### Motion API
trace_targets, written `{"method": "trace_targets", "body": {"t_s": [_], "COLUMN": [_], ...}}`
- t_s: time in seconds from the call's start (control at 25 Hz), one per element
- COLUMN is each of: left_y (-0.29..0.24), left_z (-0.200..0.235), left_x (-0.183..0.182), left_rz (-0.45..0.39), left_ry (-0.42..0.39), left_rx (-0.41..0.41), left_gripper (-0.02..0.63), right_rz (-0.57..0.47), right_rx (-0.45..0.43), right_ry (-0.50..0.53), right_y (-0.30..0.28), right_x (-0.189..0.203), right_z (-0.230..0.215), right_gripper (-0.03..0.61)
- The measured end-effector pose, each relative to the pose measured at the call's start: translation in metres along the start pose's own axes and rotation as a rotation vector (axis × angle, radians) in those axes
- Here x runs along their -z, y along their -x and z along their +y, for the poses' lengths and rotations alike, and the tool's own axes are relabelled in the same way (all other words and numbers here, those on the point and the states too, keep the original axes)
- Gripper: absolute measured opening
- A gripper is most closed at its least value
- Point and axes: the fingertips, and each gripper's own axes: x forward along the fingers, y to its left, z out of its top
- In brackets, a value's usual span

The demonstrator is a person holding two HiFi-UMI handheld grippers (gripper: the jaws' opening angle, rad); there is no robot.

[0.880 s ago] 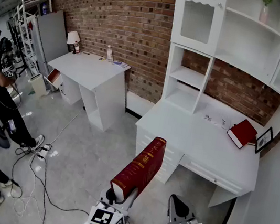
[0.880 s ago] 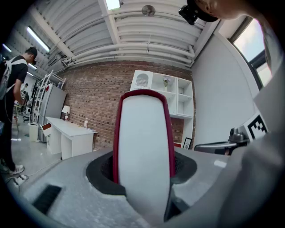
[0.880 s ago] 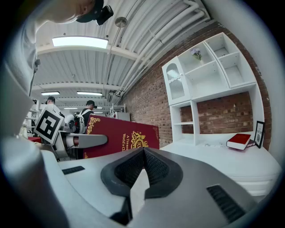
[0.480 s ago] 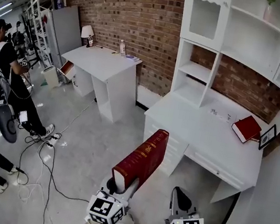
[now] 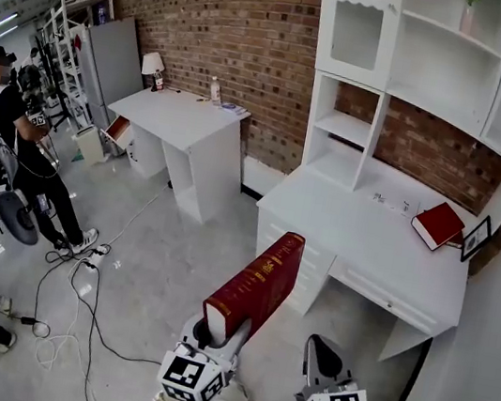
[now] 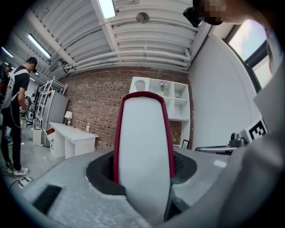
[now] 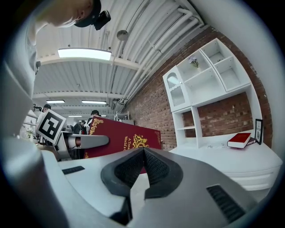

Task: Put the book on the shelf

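A thick red book [image 5: 255,286] with gold print stands up and forward out of my left gripper [image 5: 221,333], whose jaws are shut on its lower end. In the left gripper view the book's white page edge [image 6: 142,151] fills the space between the pads. My right gripper [image 5: 324,359] hangs beside it, shut and empty; in the right gripper view its pads [image 7: 153,167] meet and the red book's cover [image 7: 120,136] shows to the left. Ahead stands the white shelf unit [image 5: 384,84] over a white desk [image 5: 349,235].
A second red book [image 5: 438,224] and a picture frame [image 5: 476,238] lie at the desk's right end. Another white desk [image 5: 183,122] stands by the brick wall at the left. People [image 5: 3,144] stand far left, with cables [image 5: 75,280] on the floor.
The head view has swung slightly, so the desk and shelf sit a little differently in the picture. The book stays held in my left gripper at the same tilt. The people at left have shifted.
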Motion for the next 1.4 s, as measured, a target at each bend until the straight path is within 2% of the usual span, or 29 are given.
{"method": "trace_targets", "body": {"t_s": [0.44, 1.0, 1.4], "left_y": [-0.017, -0.073, -0.106], "left_z": [0.020, 0.062, 0.094], "left_x": [-0.005, -0.021, -0.036], "left_rz": [-0.013, -0.020, -0.061], "left_ry": [0.019, 0.039, 0.037], "left_rx": [0.006, 0.007, 0.008], "left_gripper": [0.230, 0.230, 0.230], "right_rz": [-0.002, 0.009, 0.003], "right_rx": [-0.013, 0.016, 0.014], "right_ry": [-0.004, 0.000, 0.016], "right_y": [-0.030, -0.087, -0.133], "right_x": [-0.003, -0.017, -0.027], "right_z": [0.000, -0.025, -0.032], "right_gripper": [0.006, 0.006, 0.006]}}
